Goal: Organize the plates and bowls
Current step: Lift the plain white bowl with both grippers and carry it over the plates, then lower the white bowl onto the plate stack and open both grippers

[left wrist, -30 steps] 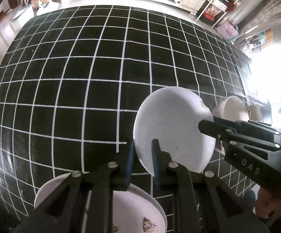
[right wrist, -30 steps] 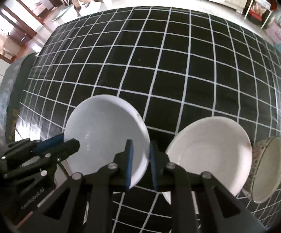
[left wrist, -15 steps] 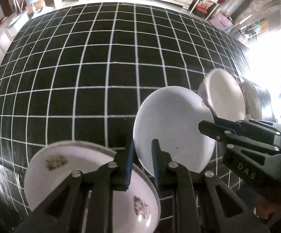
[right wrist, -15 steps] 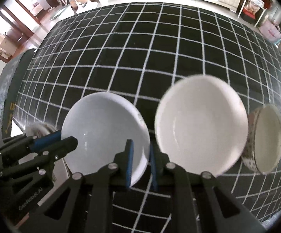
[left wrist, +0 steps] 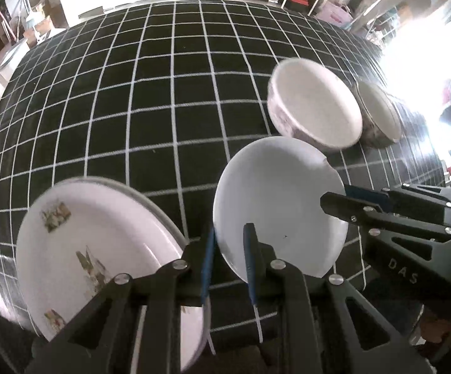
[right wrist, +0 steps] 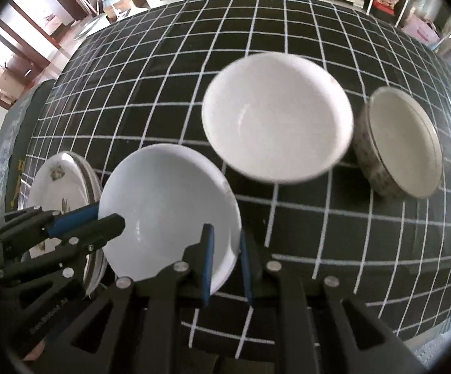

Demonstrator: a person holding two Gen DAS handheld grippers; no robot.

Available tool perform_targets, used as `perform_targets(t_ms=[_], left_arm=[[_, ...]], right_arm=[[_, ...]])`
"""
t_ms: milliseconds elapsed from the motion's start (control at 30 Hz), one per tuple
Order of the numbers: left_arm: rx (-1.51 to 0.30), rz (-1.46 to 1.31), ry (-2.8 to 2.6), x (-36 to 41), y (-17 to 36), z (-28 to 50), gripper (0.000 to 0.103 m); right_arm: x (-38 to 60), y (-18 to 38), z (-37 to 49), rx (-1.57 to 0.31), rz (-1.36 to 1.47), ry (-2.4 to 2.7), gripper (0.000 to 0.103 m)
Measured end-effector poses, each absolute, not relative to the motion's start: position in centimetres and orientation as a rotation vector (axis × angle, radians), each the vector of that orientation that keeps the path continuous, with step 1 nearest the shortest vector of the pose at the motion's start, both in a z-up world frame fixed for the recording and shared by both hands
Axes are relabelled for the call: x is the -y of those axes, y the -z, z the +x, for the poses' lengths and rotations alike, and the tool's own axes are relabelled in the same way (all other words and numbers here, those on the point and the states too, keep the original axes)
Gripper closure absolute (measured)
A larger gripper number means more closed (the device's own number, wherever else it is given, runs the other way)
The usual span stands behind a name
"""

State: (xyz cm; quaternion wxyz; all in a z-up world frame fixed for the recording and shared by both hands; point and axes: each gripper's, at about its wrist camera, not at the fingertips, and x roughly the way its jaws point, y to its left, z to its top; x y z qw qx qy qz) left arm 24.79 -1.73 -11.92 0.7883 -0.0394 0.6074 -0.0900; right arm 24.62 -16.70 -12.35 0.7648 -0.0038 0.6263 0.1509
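Plates point(left wrist: 101, 255) stacked at the left lie on the checked surface point(left wrist: 150, 93). Left hand-held gripper point(left wrist: 228, 261) and right hand-held gripper point(right wrist: 225, 261) each pinch opposite rims of the white bowl point(right wrist: 169, 205), carried above it. Uneven pulls could twist it loose onto the empty bowl point(right wrist: 275, 118) or patterned bowl point(right wrist: 400, 143) to the right.

Blurred large white bowl point(right wrist: 277, 118) (rim smeared); plate stack point(left wrist: 101, 258) partly jaw-hidden.

Right-side window glare, fisheye bending, motion blur
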Motion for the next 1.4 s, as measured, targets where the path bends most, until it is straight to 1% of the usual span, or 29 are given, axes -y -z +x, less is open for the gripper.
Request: perform_targets(t_ms=[467,667,867,1167,1400], left_arm=[[-1.314,-0.044,0.215,3.1,12.2,19.3,0.087],[-1.306,-0.066,0.212,2.8,12.1,18.6,0.087],[-1.3,-0.079,0.209,2.6,11.8,18.0,0.087],[-1.262,-0.09,0.184,1.0,10.0,17.4,0.087],[-1.211,-0.082,0.213,1.1,7.4,16.9,0.087]], right_arm=[[18.1,12.4,20.7,-1.373,0.029,-0.331,0.082],[17.5,12.5,19.7,-1.376,-0.002,-0.328,0.082],[17.9,12.9,19.5,-1.391,0.024,-0.323,0.083],[19.7,11.4,19.2,-1.363,0.063,-0.308,0.082],[21.0,9.6,19.2,-1.329,0.101,-0.306,0.082]])
